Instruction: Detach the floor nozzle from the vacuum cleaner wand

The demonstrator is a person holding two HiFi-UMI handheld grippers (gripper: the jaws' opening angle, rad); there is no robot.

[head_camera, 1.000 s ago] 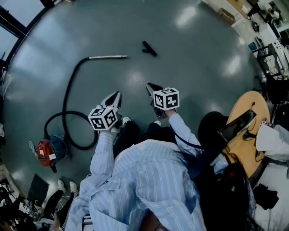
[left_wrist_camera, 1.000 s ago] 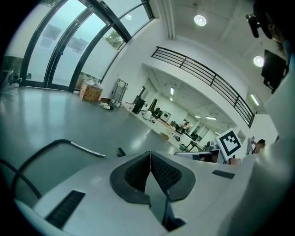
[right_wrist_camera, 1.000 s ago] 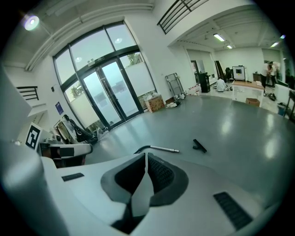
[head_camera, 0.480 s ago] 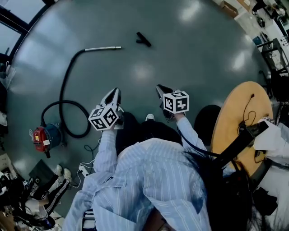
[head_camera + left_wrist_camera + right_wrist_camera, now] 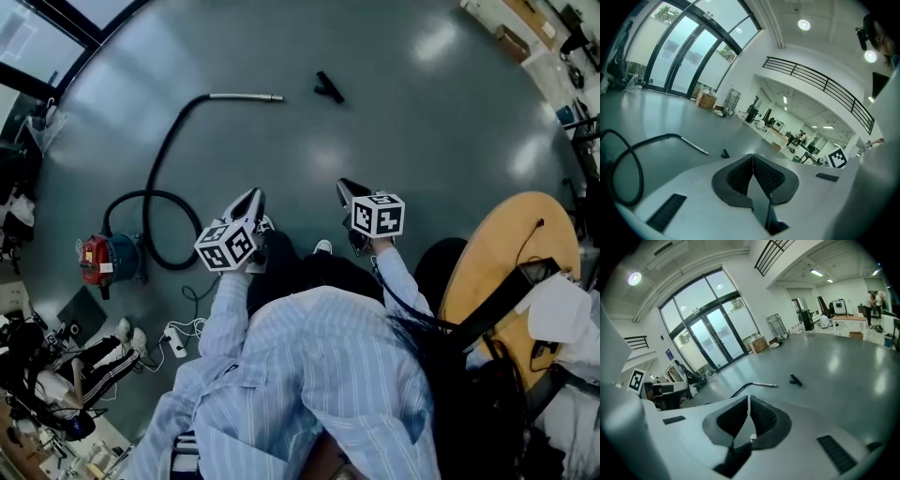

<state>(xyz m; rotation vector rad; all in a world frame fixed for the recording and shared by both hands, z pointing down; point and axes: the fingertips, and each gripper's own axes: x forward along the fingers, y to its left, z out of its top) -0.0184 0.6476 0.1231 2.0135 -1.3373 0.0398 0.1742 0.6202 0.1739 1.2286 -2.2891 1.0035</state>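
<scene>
Both grippers are up in front of the person in the striped shirt, and neither one is carrying a thing. The left gripper has its fingers clenched tight, pad against pad, with nothing between them. The right gripper is the same story, fingers pressed together and empty. Both point out and down over the grey floor. Out there ahead lies the floor nozzle, a small dark piece flat on the floor, well apart from either gripper. It sits near the open end of the wand but does not touch it; a strip of bare floor shows between the two. The silver wand lies flat as well, and from its far end the black hose sweeps back in a long curve and loops round to the red vacuum cleaner at the left of the head view. Close to the person's left side a white power strip rests on the floor with its cable trailing. On the right stands a round wooden bench with a dark cord lying across it. The left gripper view also shows the wand and nozzle lying just past the fingertips' line of sight, and the right gripper view has the same pair lying out on the floor.
</scene>
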